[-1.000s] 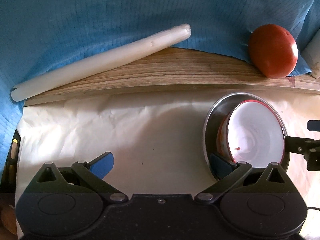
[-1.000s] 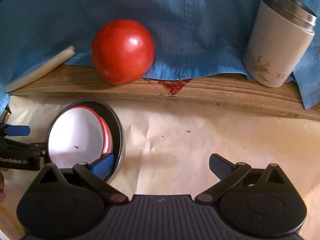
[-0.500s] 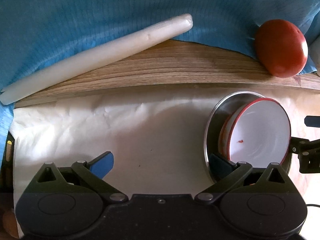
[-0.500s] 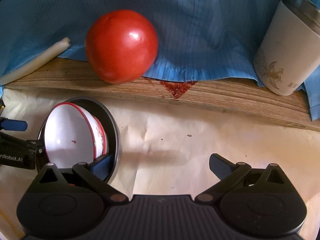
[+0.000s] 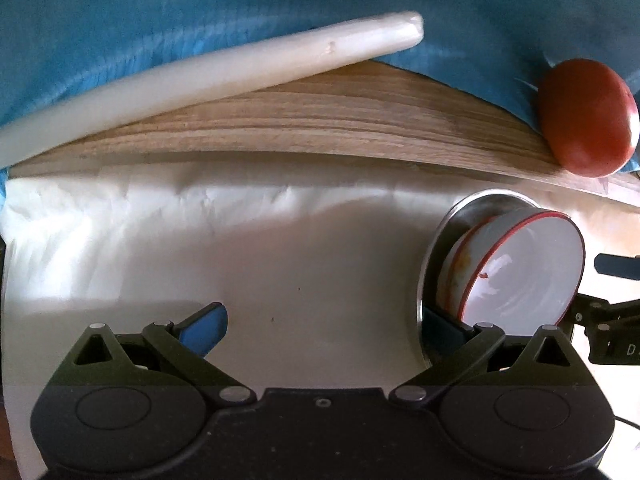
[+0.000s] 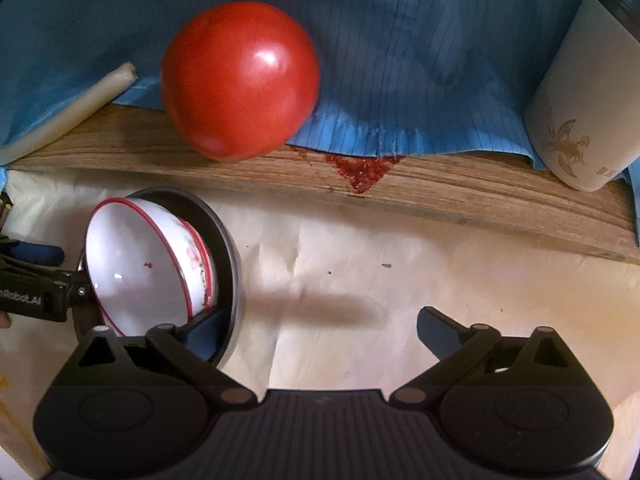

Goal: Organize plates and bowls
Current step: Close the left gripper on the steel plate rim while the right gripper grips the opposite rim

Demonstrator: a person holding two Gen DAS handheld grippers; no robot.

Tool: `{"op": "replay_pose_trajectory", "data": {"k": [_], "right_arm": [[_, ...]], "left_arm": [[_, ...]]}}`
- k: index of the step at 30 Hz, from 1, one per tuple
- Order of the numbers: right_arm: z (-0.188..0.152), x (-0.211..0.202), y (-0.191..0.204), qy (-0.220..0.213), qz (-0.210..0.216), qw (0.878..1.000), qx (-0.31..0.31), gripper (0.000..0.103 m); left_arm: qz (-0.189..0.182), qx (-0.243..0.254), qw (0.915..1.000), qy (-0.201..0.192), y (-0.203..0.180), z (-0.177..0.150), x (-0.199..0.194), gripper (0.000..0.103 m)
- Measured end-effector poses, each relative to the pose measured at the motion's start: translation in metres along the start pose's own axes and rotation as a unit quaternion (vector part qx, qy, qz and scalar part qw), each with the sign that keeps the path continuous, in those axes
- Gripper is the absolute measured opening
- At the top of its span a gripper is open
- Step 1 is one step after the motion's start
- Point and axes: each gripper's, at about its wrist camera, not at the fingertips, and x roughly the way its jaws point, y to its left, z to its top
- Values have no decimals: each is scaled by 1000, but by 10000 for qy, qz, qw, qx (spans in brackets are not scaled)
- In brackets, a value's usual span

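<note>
**Bowls nested in a metal dish between two spread grippers**

Paper, pale and creased, covers the near part of the work surface. Behind it runs a strip of bare wooden board, and behind that lies blue cloth.

Far left, a long white roll lies slanted across the cloth and the board's edge. Below it, the left gripper points steeply down with its jaws spread wide over bare paper; nothing is between them. Its blue left pad hangs above the paper, while the right finger sits at the near rim of the metal dish.

Inside that dish rest two white bowls with red rims, nested and tipped up on edge; the inner one carries a small red speck. The dish stands on the paper just in front of the board.

Right of the dish is the right gripper. Its jaws are wide but closing, with only paper and a shadow between them; its left finger reaches into the dish's near rim.

Behind, a red tomato sits at the cloth's edge. A red stain marks the board. Far right stands a cream tumbler, partly cut off.
</note>
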Motion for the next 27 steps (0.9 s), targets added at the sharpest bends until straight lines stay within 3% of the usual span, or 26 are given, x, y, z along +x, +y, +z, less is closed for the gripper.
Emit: {"op": "replay_pose_trajectory", "data": {"k": [4, 11, 18, 27], "right_arm": [[-4, -1, -4, -82, 401, 9990, 153, 75], [-10, -5, -6, -143, 773, 9965, 277, 51], [-16, -13, -11, -104, 961, 9941, 486, 48], [-22, -17, -17, -153, 1296, 9889, 711, 25]], "left_arm": [[-16, -126, 9999, 37, 5, -2, 4, 102], [-83, -139, 9999, -29, 7, -10, 5, 94], [-416, -264, 9987, -144, 14, -16, -3, 69], [-788, -505, 9953, -234, 13, -27, -6, 35]]}}
